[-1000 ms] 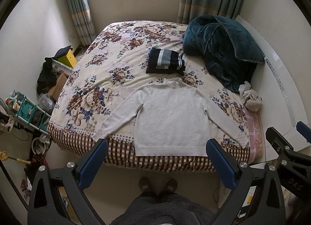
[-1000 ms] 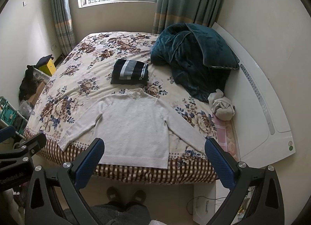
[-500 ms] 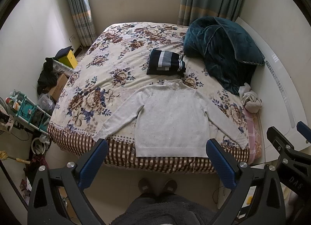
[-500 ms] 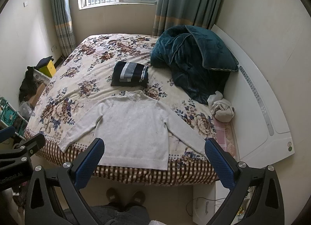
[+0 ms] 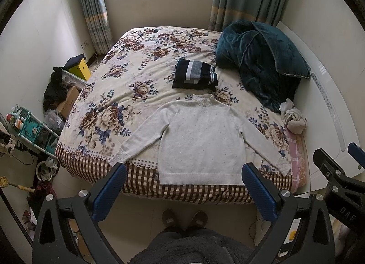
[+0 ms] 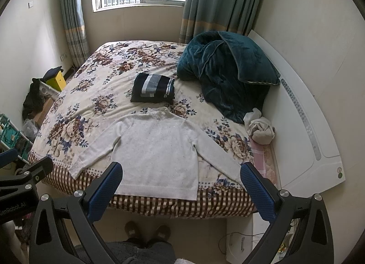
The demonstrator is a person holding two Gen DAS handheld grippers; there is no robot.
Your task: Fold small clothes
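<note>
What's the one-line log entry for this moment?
white sweater: flat, unfolded | striped garment: folded | left gripper: open, empty | right gripper: open, empty

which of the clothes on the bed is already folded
The dark navy striped knit lying beyond the collar of the white knitted sweater: it is a compact folded rectangle, while the sweater lies flat with sleeves spread.

The black plastic body of the left gripper (image 6: pixel 16 202) reads "enRobot.AI"; the right gripper (image 5: pixel 344 209) body shows "DAS".
</note>
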